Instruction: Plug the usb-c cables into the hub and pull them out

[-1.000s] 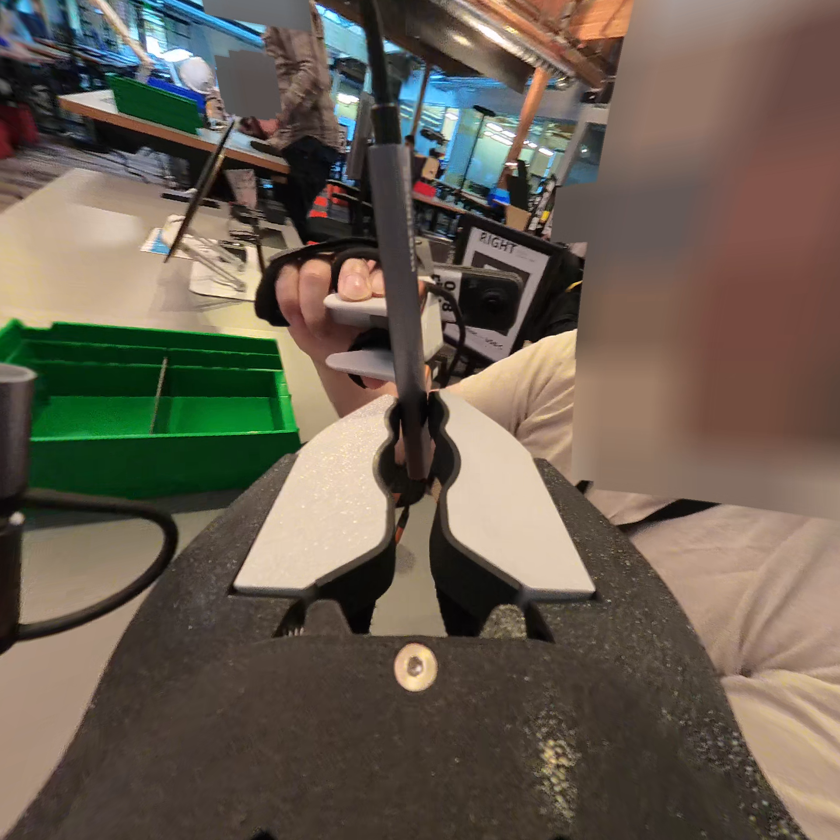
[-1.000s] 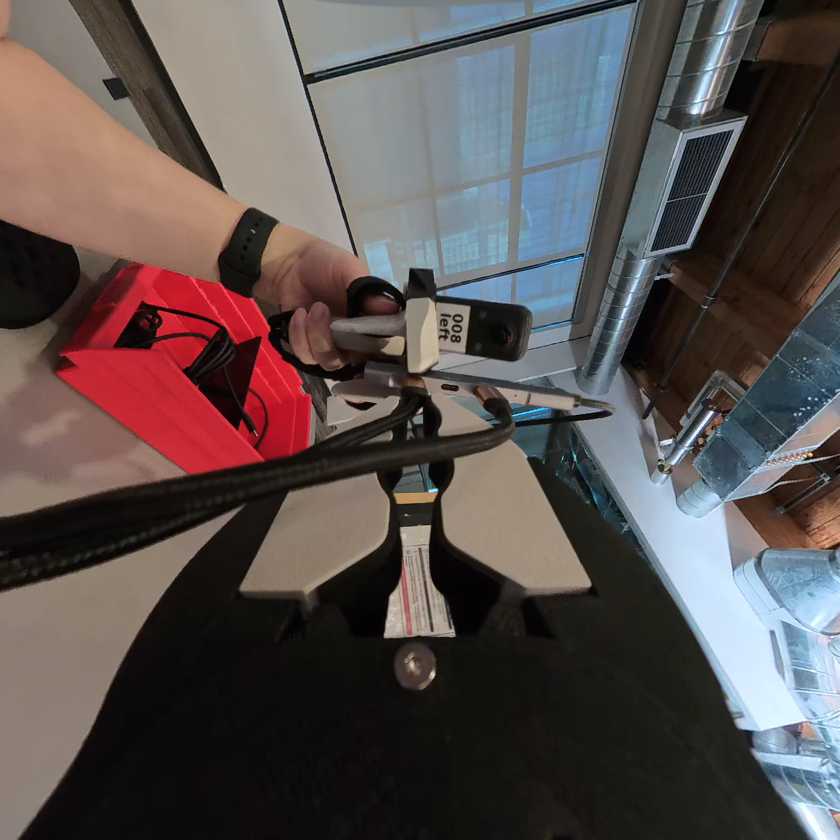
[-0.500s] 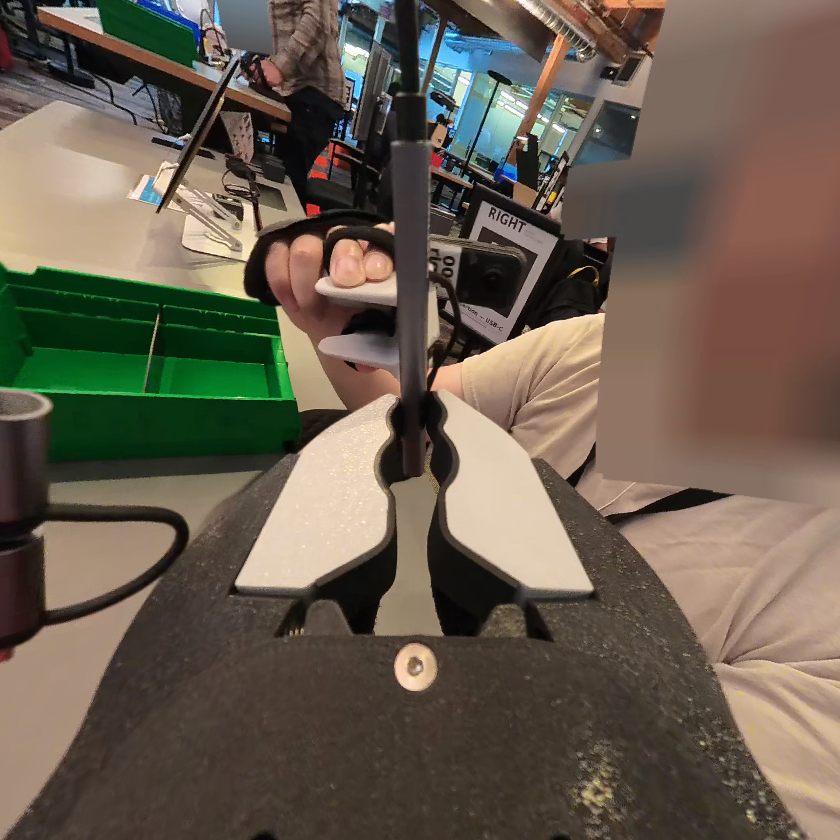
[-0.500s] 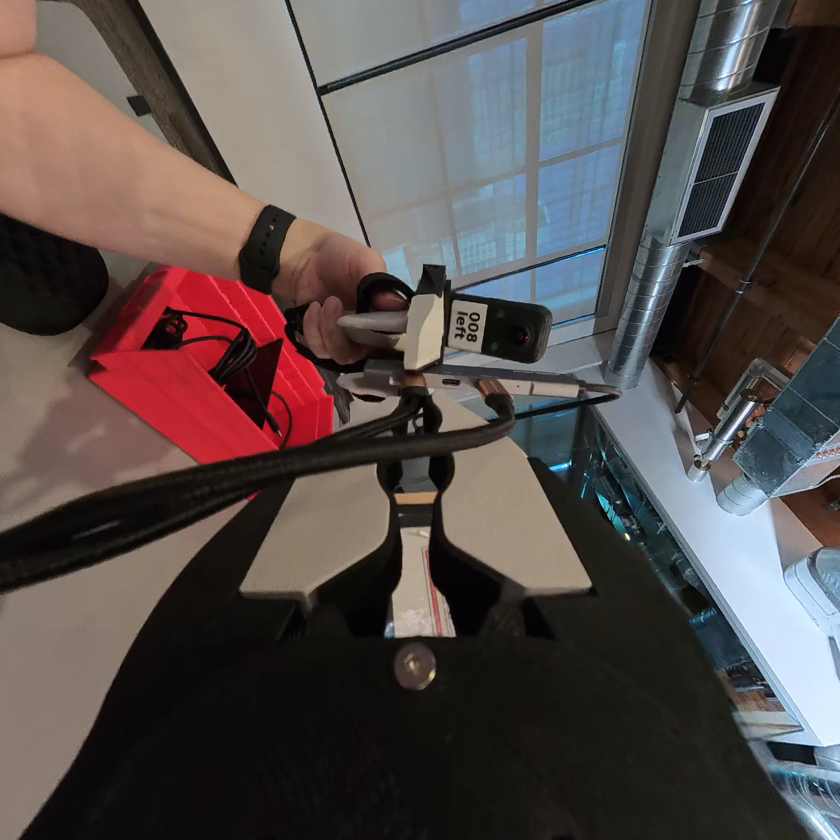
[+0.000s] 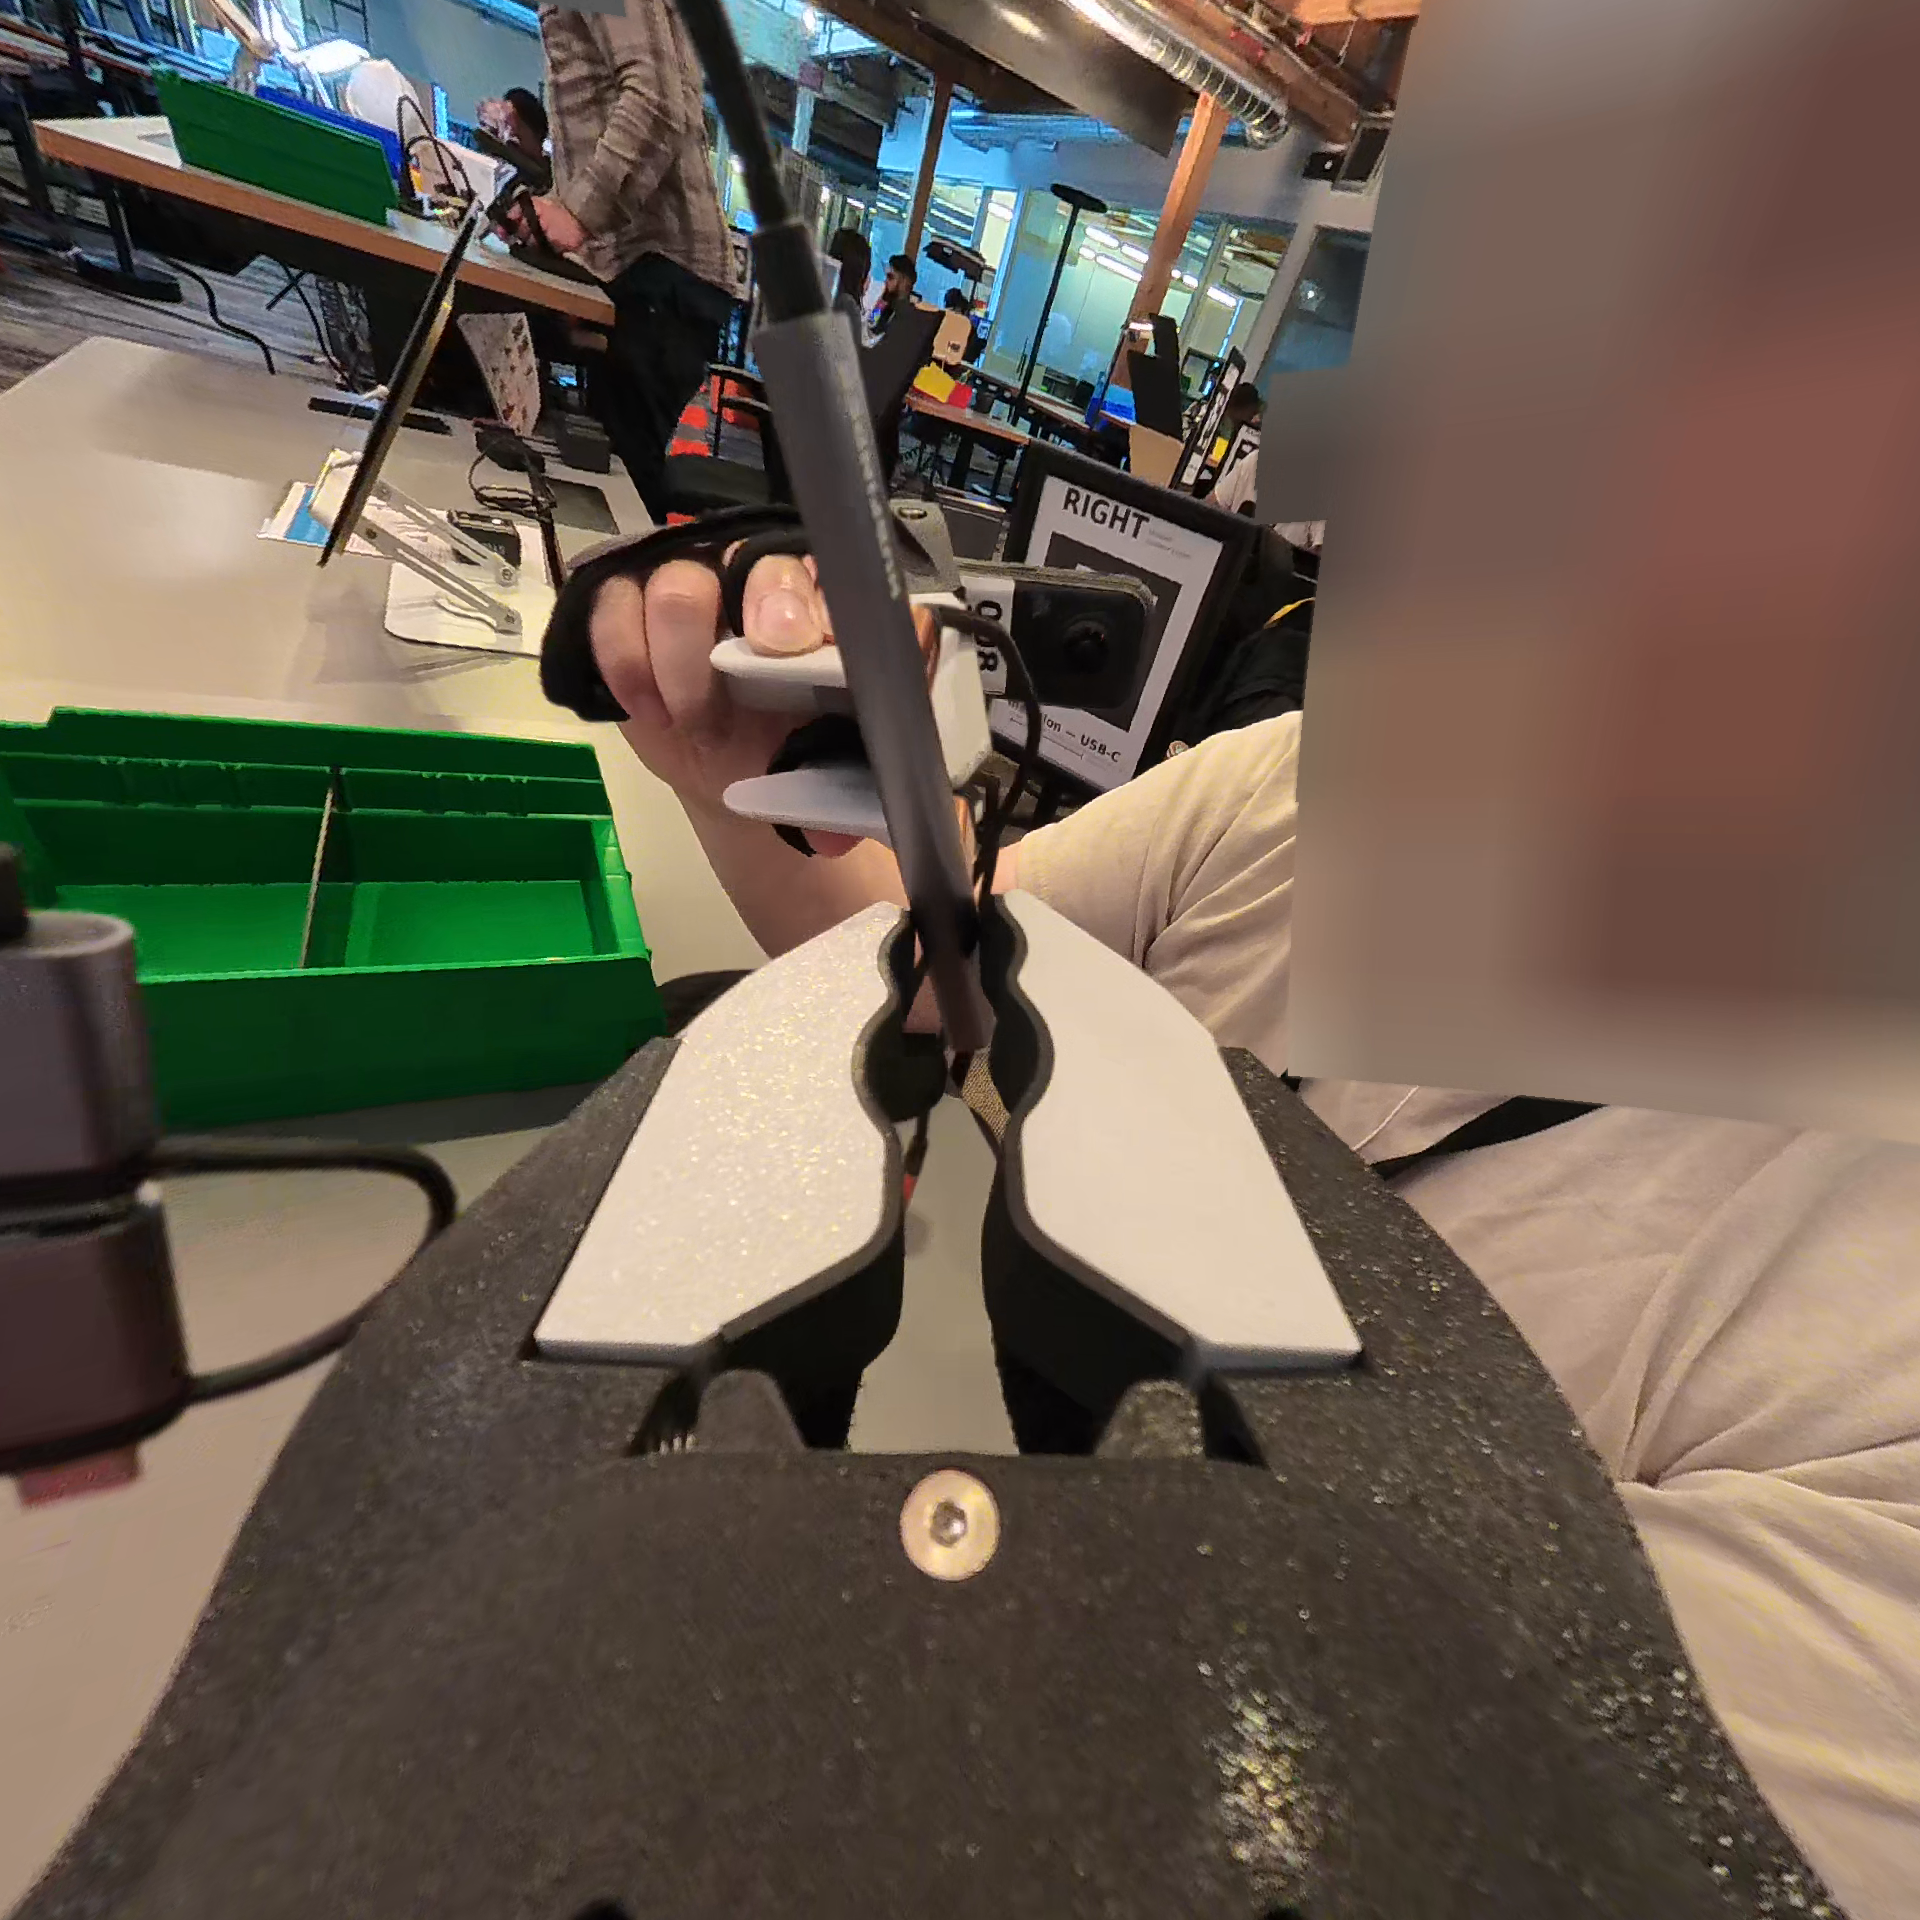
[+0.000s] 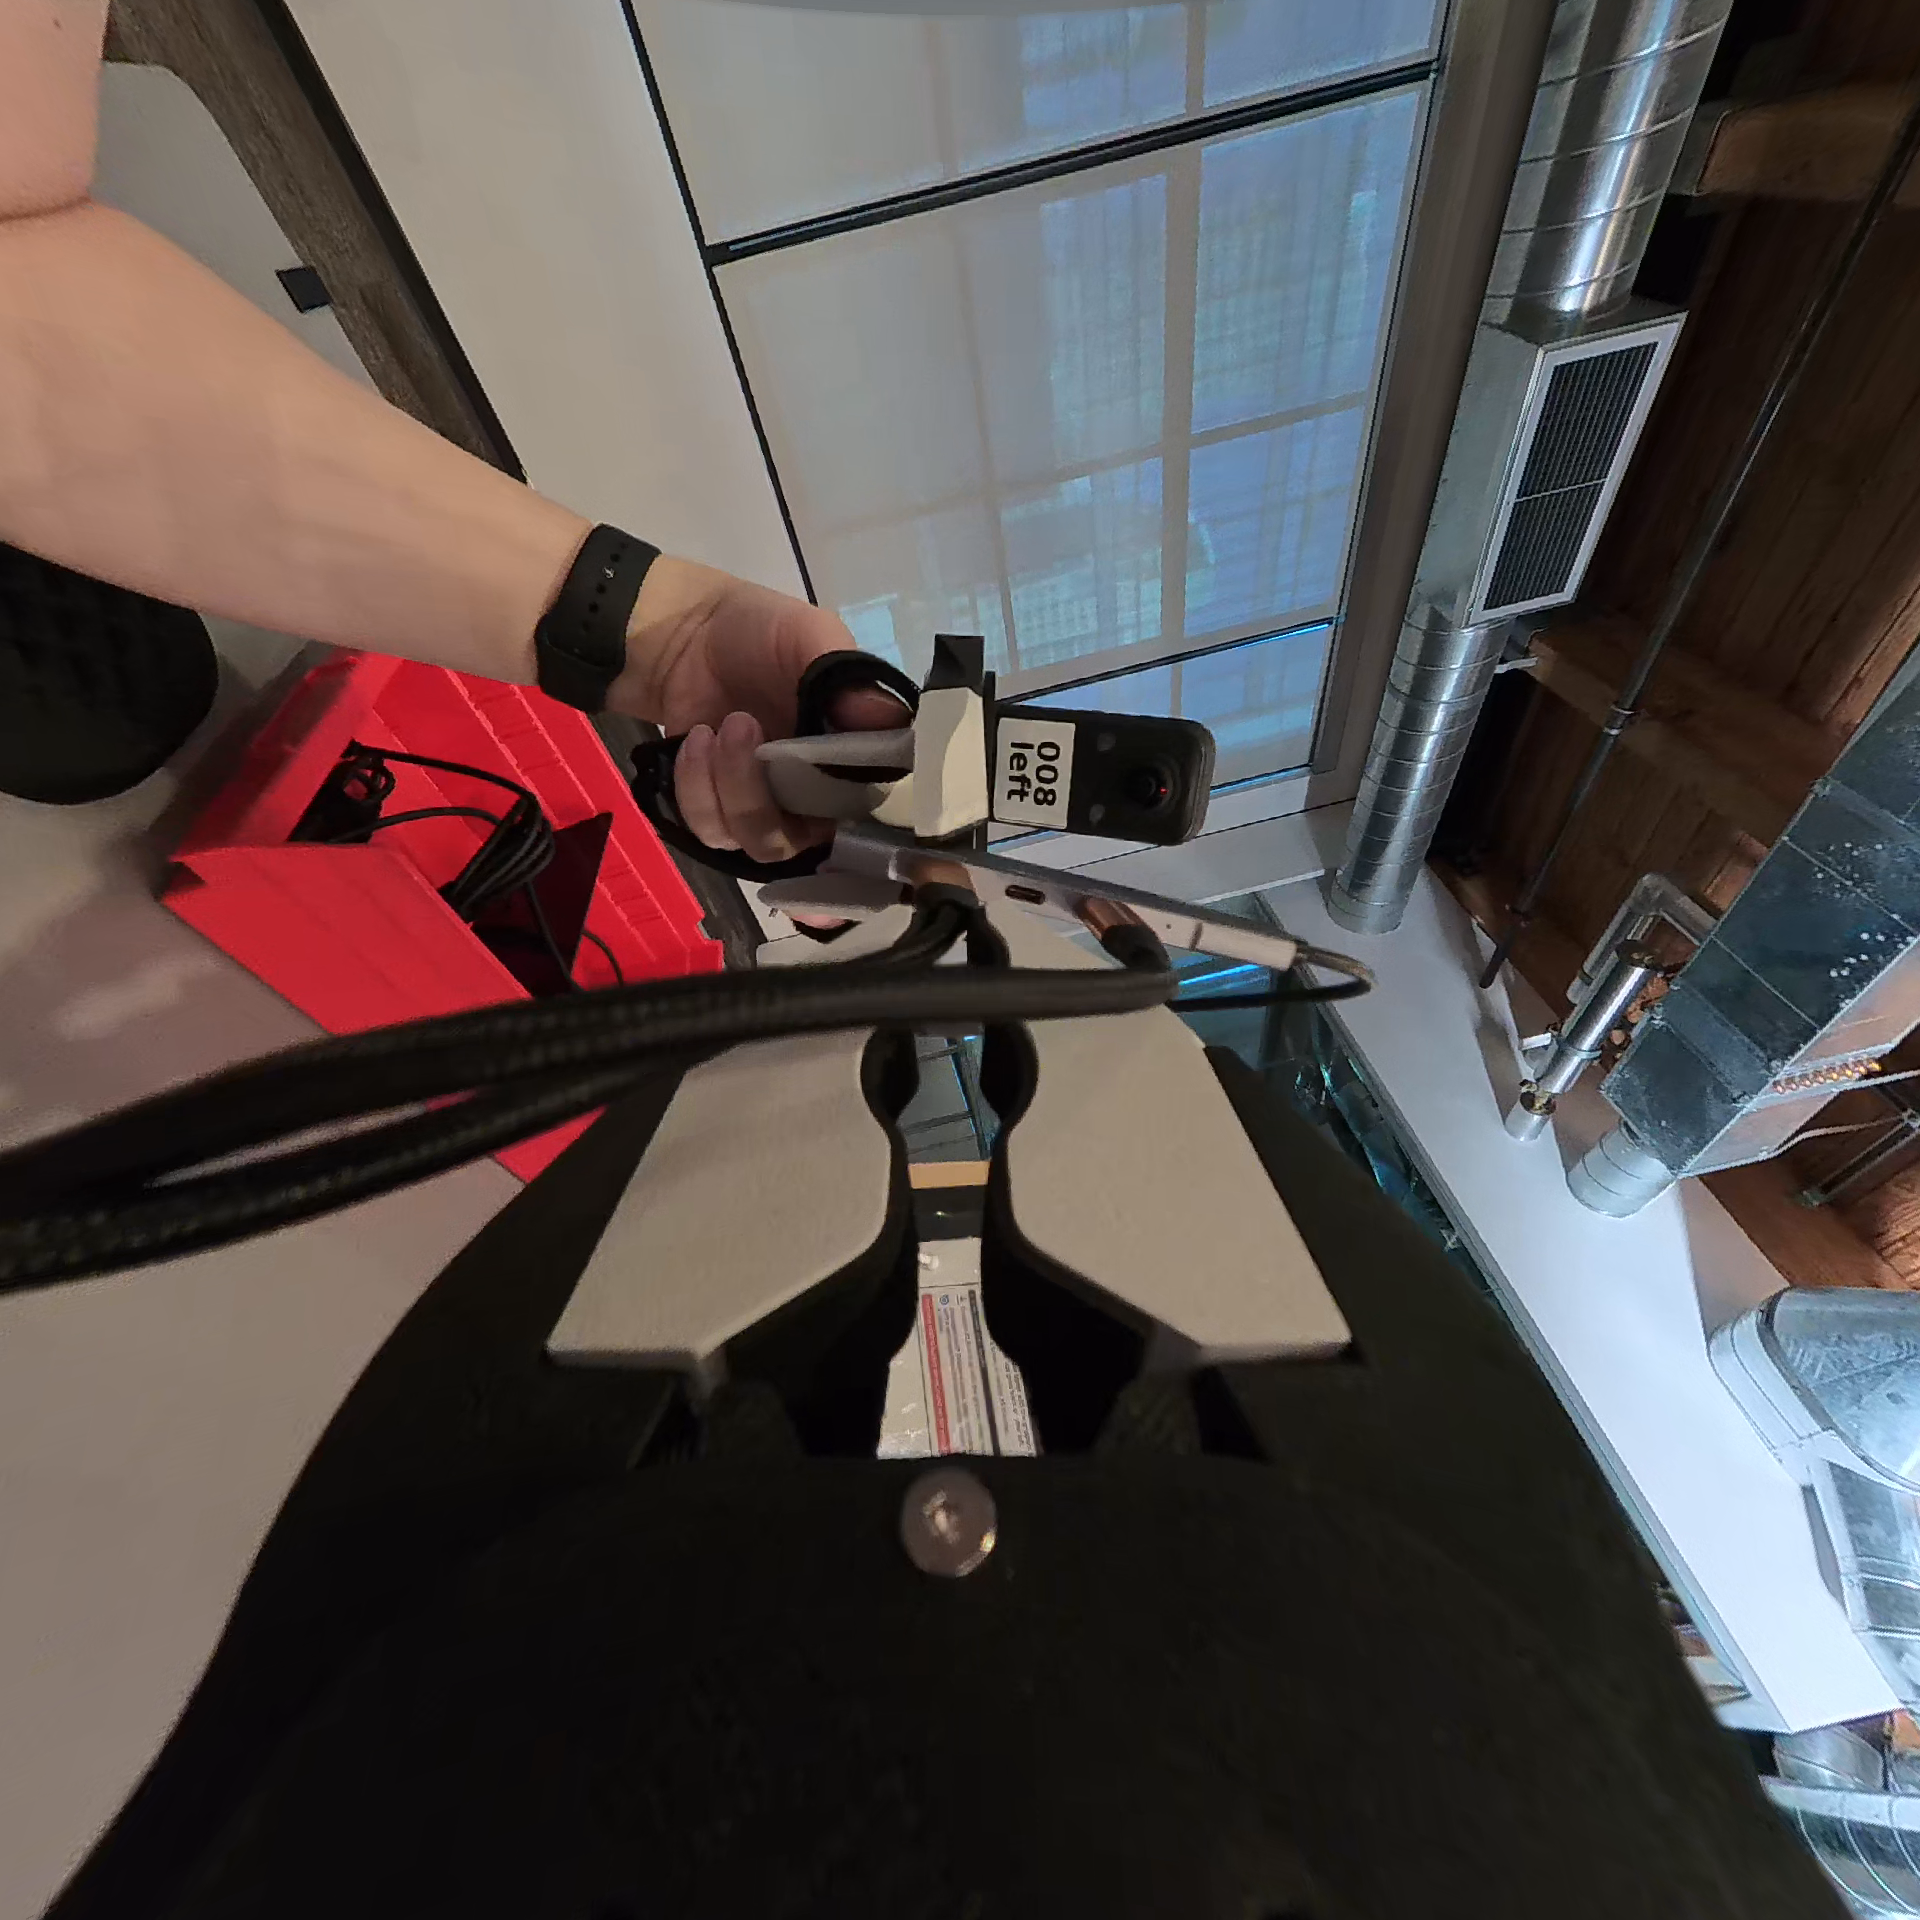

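My left gripper [image 5: 951, 977] is shut on the lower end of a slim grey hub [image 5: 862, 540], which rises tilted to the upper left with its own black lead above it. In the right wrist view the hub [image 6: 1049, 894] lies sideways in the left gripper [image 6: 831, 821]. Black braided usb-c cables [image 6: 520, 1049] run in from the left to the hub's edge. One copper-collared plug [image 6: 1117, 930] sits in a port. My right gripper [image 6: 951, 1013] is shut on another cable's plug just below the hub. It also shows in the left wrist view [image 5: 821, 738], behind the hub.
A green divided bin [image 5: 343, 987] stands on the table at left. A grey adapter [image 5: 62, 1143] with a black lead is at the left edge. A red bin [image 6: 343, 914] holds coiled black cables. A black sign stand [image 5: 1122, 582] is behind the hands. The person's torso is close on the right. Left and right tips are no more than a few centimetres apart.
The hub has tipped from upright to leaning upper left in the left wrist view. Both hands shifted slightly. Both grips have stayed shut.
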The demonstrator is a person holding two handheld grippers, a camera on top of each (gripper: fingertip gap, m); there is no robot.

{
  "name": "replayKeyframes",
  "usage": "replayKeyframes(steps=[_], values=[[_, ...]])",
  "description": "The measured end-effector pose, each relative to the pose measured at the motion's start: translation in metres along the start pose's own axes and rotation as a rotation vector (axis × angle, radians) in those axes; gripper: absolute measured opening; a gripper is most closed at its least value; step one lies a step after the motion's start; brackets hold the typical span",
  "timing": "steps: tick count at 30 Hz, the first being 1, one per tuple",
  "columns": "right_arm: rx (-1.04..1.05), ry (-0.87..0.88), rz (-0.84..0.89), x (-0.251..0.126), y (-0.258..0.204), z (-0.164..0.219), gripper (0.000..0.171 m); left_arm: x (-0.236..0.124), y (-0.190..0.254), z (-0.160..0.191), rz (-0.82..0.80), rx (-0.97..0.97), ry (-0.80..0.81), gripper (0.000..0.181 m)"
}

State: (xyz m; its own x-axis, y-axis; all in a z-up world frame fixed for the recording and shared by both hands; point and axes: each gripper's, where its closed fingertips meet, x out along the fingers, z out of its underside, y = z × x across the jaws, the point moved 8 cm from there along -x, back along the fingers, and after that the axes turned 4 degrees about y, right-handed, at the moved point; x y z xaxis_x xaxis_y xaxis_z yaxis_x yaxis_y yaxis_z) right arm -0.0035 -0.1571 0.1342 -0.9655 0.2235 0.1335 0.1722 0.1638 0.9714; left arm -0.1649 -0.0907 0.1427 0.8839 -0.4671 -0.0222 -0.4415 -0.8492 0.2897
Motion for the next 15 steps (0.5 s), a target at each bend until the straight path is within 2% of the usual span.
replayKeyframes(steps=[12,15], values=[[-0.015,-0.041,-0.026,-0.0067,0.0019,0.0023,0.008,0.0067,-0.0078,-0.0002,0.029,-0.052,0.000,0.009],[0.037,-0.001,-0.002,-0.0083,0.0056,0.0038,0.008,0.0083,-0.0065,-0.0040,0.030,-0.050,0.025,0.009]])
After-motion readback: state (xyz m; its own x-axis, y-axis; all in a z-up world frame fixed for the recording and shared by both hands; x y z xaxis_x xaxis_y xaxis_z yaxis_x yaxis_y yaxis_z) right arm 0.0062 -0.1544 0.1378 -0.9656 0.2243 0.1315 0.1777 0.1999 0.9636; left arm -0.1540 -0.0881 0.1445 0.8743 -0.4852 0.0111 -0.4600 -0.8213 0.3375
